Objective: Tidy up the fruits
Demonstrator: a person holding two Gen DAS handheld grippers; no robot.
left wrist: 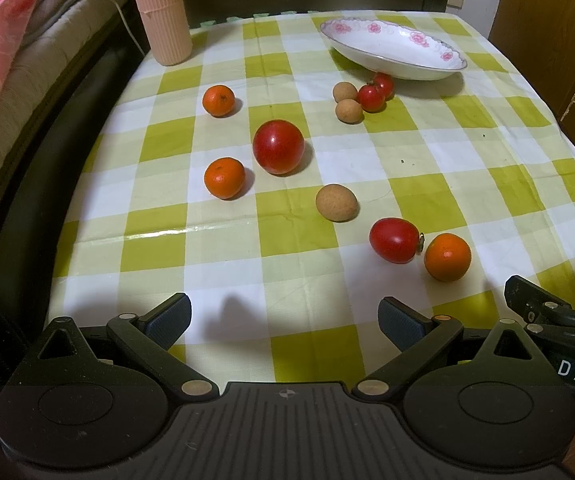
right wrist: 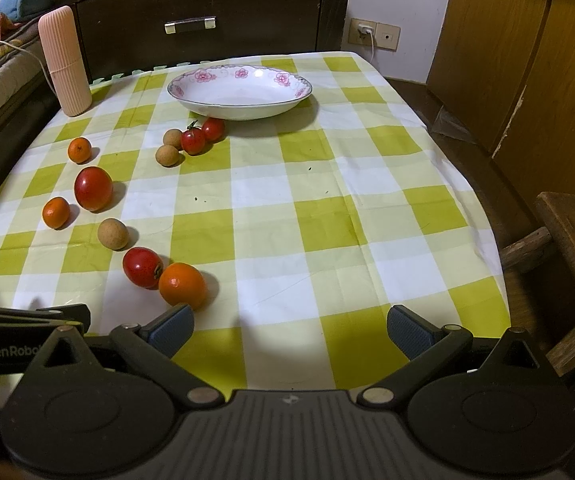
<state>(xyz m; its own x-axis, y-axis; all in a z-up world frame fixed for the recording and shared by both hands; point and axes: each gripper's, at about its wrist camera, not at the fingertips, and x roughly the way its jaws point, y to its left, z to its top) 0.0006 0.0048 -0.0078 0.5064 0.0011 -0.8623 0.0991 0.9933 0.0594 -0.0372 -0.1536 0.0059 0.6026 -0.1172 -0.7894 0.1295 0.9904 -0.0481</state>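
Right wrist view: my right tongs and left tongs gape empty; I'd straddle the near-edge orange squarely, squeezing gently.

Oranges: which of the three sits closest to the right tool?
The orange touching the oval red tomato, just ahead of the right tool beside its left finger. The other two oranges lie farther back along the cloth's left side.

"DAS" on right gripper, "GenRobo" on left gripper
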